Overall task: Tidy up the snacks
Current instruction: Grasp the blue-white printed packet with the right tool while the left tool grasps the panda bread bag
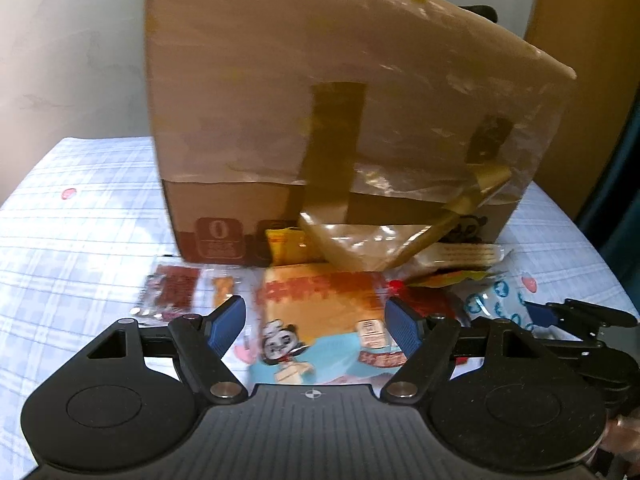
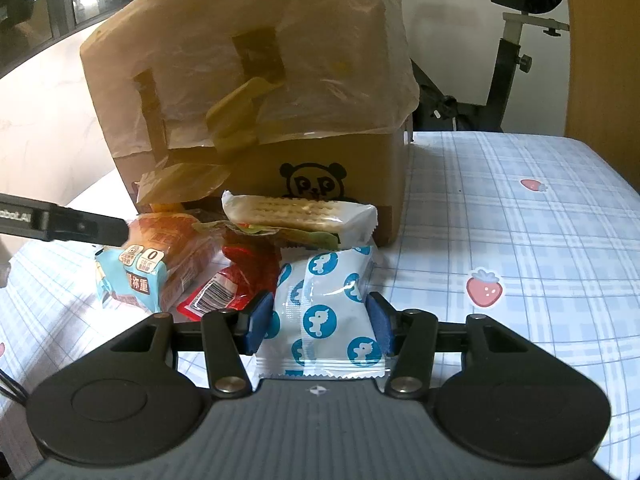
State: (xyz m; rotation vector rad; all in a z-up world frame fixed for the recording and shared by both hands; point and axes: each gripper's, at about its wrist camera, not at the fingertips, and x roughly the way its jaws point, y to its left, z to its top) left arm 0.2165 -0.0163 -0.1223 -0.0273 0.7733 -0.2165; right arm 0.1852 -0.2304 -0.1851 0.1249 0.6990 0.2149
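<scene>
A white packet with blue unicorn circles (image 2: 320, 320) lies on the cloth, and my right gripper (image 2: 319, 304) is shut on it, both blue pads pressing its sides. The same packet (image 1: 496, 300) shows at the right of the left wrist view. My left gripper (image 1: 316, 312) stands open just above an orange and blue bread packet (image 1: 320, 320), its pads apart from the packet. That bread packet (image 2: 160, 260) lies left of a red packet (image 2: 240, 276), with a left finger (image 2: 80, 226) reaching over it. A cracker packet (image 2: 300, 212) rests on top of the pile.
A tall cardboard box (image 1: 300, 100) draped in plastic film stands right behind the snacks. A dark red packet (image 1: 176, 288) and a small clear packet (image 1: 224, 288) lie to the left. The plaid strawberry tablecloth (image 2: 520, 240) stretches to the right. An exercise bike (image 2: 512, 52) stands beyond the table.
</scene>
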